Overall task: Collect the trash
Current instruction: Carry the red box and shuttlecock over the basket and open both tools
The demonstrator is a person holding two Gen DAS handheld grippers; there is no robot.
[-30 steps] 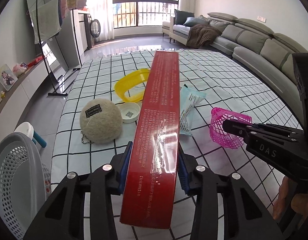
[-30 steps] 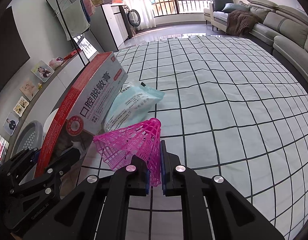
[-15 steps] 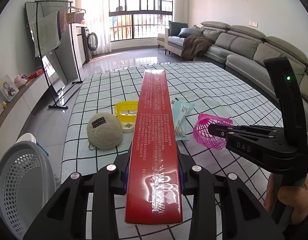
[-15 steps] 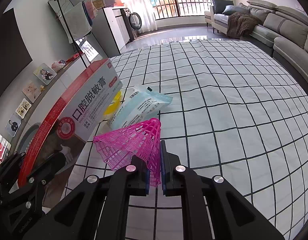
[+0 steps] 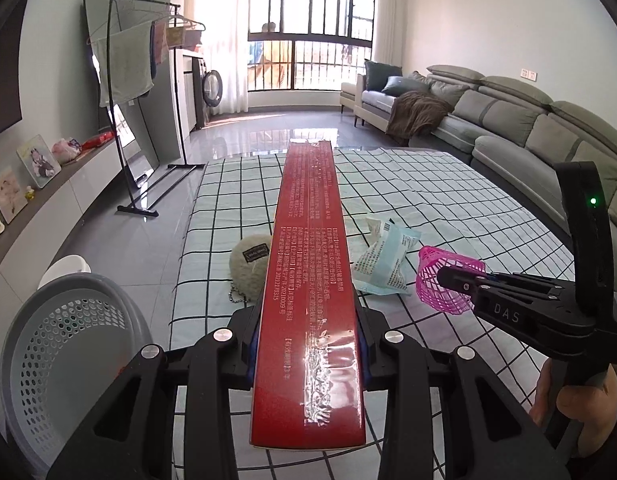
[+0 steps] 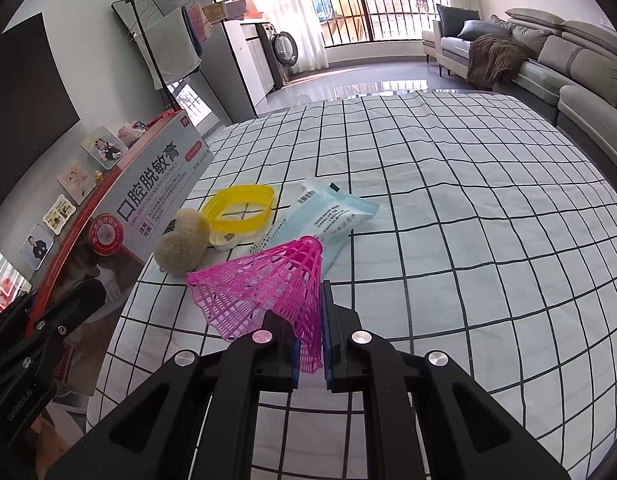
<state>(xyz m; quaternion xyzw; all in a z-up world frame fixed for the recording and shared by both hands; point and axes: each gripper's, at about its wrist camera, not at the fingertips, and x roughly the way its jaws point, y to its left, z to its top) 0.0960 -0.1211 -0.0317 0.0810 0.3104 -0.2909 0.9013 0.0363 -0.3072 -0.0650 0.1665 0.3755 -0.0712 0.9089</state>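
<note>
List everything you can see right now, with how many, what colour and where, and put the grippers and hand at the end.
toothpaste box: 1, red and grey, clamped in the left gripper, raised over the table
plastic shuttlecock: 1, pink, clamped in the right gripper
wipes packet: 1, pale blue, lying on the tablecloth
fuzzy ball: 1, beige, on the cloth beside the white lid
oval ring: 1, yellow, on the cloth
white lid: 1, white, beside the ring
tablecloth: 1, white with black grid
perforated basket: 1, grey, left of the table
sofa: 1, grey, far right
clothes rack: 1, black, left wall
left gripper: 1, black
right gripper: 1, black
hand: 1, on the right gripper's handle
</note>
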